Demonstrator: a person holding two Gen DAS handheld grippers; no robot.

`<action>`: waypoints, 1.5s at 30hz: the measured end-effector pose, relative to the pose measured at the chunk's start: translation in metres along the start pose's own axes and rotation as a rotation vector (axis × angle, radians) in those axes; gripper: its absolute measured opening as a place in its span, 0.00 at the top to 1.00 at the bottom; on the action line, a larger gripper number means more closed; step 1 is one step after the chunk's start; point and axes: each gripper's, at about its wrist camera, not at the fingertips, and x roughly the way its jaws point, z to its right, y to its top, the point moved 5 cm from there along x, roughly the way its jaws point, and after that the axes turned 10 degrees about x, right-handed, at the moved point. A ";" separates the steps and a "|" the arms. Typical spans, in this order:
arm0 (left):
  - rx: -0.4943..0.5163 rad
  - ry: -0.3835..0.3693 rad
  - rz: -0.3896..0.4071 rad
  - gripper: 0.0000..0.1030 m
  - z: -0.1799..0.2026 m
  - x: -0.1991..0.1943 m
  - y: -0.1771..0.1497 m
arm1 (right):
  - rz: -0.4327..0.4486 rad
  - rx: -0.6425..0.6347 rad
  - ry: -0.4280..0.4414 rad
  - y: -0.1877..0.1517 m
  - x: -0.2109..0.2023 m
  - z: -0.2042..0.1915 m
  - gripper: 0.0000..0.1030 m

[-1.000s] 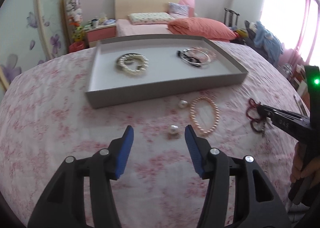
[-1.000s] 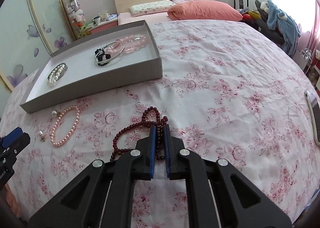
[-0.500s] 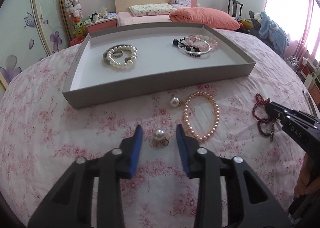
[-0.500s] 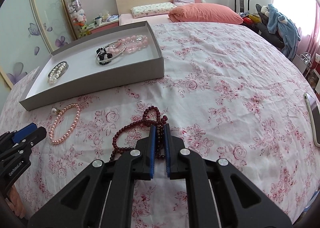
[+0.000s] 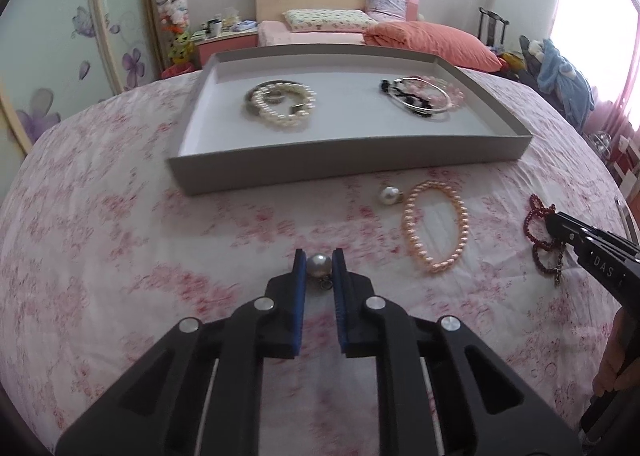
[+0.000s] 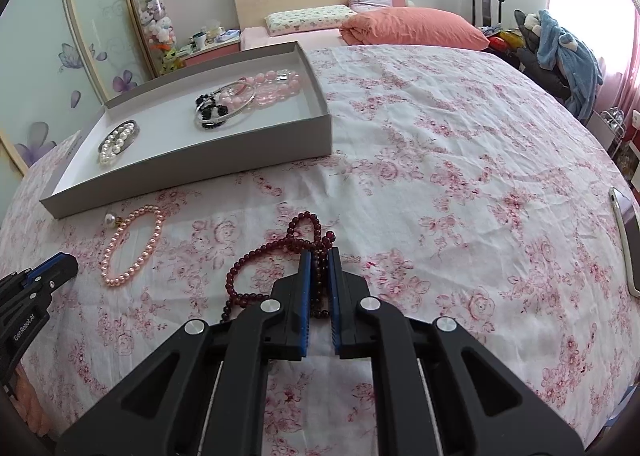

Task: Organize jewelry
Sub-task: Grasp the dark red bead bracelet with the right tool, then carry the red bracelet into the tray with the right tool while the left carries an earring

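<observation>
Both fingers clamped on jewelry, bed surface open around them.
Left gripper (image 5: 319, 264) pinches a pearl (image 5: 318, 265); right gripper (image 6: 319, 260) grips red beads (image 6: 280, 252); tray (image 5: 348, 165) edge well beyond both fingertips.

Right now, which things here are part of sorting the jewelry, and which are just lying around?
Job: pearl earring in the left gripper; red beads in the right gripper; second earring; pink bracelet; tray with the sorted pieces.

Lying about: phone, pillows, blue robe.
</observation>
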 end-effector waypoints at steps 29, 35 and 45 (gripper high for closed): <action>-0.107 0.061 0.082 0.87 -0.035 -0.023 0.006 | 0.098 -0.065 0.103 0.010 -0.020 -0.022 0.92; -0.104 0.073 0.176 0.87 -0.035 -0.043 0.029 | 0.167 -0.073 0.148 0.026 -0.034 -0.034 0.92; -0.126 0.073 0.289 0.87 -0.037 -0.067 0.059 | 0.297 -0.088 0.219 0.062 -0.060 -0.056 0.92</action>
